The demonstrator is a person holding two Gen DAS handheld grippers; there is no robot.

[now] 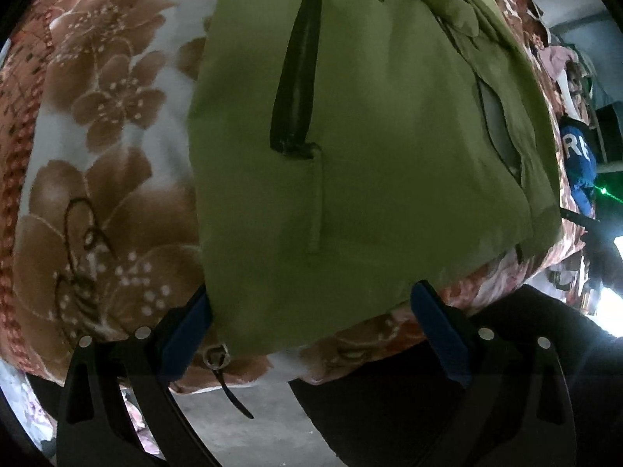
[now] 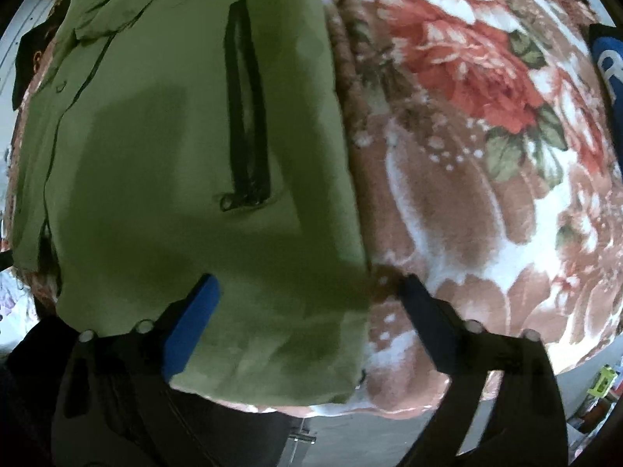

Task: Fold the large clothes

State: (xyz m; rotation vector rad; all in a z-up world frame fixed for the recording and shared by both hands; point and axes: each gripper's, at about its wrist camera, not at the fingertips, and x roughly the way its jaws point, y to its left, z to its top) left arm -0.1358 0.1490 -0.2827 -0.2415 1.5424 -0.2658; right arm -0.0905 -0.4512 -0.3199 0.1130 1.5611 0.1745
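An olive green jacket point(image 1: 370, 155) lies flat on a floral blanket point(image 1: 97, 136), its black pocket zipper point(image 1: 296, 74) facing up. My left gripper point(image 1: 309, 303) points down over the near hem, open, with the left corner of the hem between its blue pads. A drawstring toggle point(image 1: 218, 358) hangs at that corner. In the right wrist view the jacket point(image 2: 175, 155) fills the left half, with another pocket zipper point(image 2: 245, 116). My right gripper point(image 2: 307, 284) is open over the jacket's near right corner, one finger above the cloth and one above the blanket point(image 2: 486, 214).
The blanket's near edge drops to a grey floor point(image 1: 253, 428). A person's dark trousers point(image 1: 389, 408) stand close against that edge. A blue garment with white letters point(image 1: 580, 151) lies at the far right of the bed, also the blue garment point(image 2: 607, 62) at the right rim.
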